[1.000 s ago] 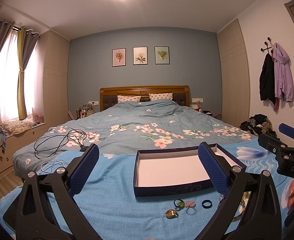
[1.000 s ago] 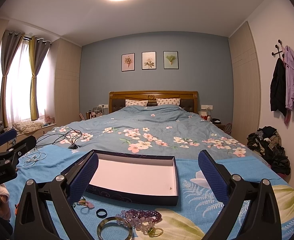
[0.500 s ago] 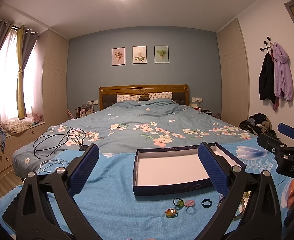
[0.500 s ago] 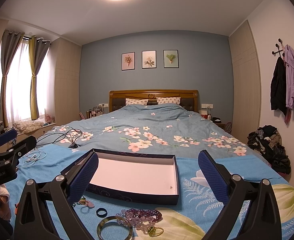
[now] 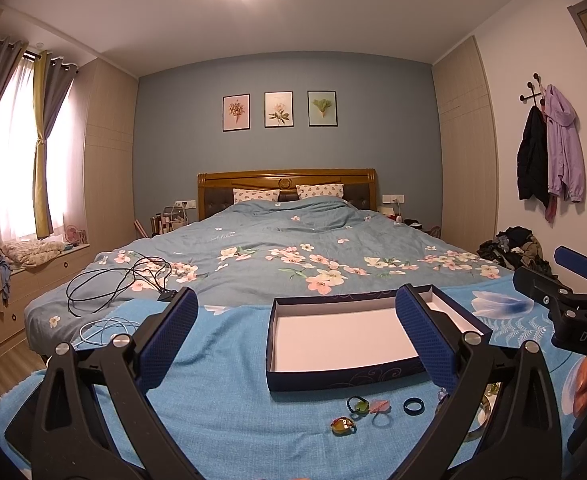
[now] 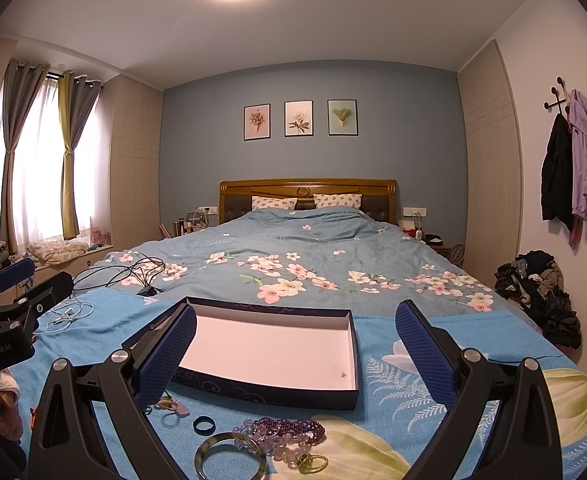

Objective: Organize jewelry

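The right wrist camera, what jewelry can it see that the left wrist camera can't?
Only the right wrist view shows the purple bead bracelets, the whole marbled bangle and a small yellow-green beaded piece. Only the left wrist view shows the amber-stone ring. Both show the open navy box, the dark blue ring and the pink ornament ring, all lying on the blue cloth in front of the box. Both grippers, left and right, are open and hold nothing.
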Tool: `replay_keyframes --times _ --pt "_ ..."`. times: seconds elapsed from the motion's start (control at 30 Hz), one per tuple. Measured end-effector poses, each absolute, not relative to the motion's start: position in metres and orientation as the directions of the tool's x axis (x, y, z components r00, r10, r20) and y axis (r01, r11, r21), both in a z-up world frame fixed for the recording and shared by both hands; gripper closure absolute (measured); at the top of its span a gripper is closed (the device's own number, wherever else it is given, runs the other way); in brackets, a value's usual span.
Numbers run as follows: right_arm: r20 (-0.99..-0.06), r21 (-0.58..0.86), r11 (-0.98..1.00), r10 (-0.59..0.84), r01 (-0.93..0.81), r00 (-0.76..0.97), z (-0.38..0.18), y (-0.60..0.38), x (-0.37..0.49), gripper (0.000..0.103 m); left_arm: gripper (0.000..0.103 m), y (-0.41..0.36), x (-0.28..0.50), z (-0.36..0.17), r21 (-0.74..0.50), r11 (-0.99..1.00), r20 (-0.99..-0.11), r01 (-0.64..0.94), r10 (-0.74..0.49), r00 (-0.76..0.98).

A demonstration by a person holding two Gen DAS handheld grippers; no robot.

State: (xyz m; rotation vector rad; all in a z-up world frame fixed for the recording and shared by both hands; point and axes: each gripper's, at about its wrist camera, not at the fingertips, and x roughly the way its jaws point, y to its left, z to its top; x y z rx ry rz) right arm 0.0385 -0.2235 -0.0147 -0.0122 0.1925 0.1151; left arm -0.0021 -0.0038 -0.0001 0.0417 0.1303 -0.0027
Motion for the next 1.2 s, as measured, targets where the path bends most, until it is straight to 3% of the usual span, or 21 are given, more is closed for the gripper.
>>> replay_keyframes --times 0.6,0.77,0.93,1.0,1.2 --pt "-0.217 -0.006 0.991 0.126 -0.131 0.968 -0.016 -0.221 0.041 0.007 0.006 -0.003 0.000 0.000 0.036 0.999 -0.141 0.014 -0.009 0.990" --pt "-0.303 -0.033 0.984 0.158 -0.176 0.940 -0.023 -0.219 0.047 0.007 0.006 0.006 0.001 -0.003 0.048 0.999 -0.166 0.022 -0.013 0.986" --pt "-0.451 -0.041 0.967 0.208 -0.253 0.868 -0.040 -0.216 0.056 0.007 0.006 0.023 0.003 -0.015 0.065 0.997 -0.259 0.049 -0.031 0.965" --pt "-0.527 -0.021 0.955 0.241 -0.296 0.815 -0.051 -0.216 0.061 0.023 0.006 0.031 0.004 -0.022 0.076 0.995 -0.306 0.057 -0.031 0.952" --pt "-0.656 0.073 0.929 0.319 -0.363 0.684 -0.075 -0.216 0.068 0.053 0.006 0.061 0.003 -0.042 0.042 0.990 -0.425 0.138 -0.107 0.899"
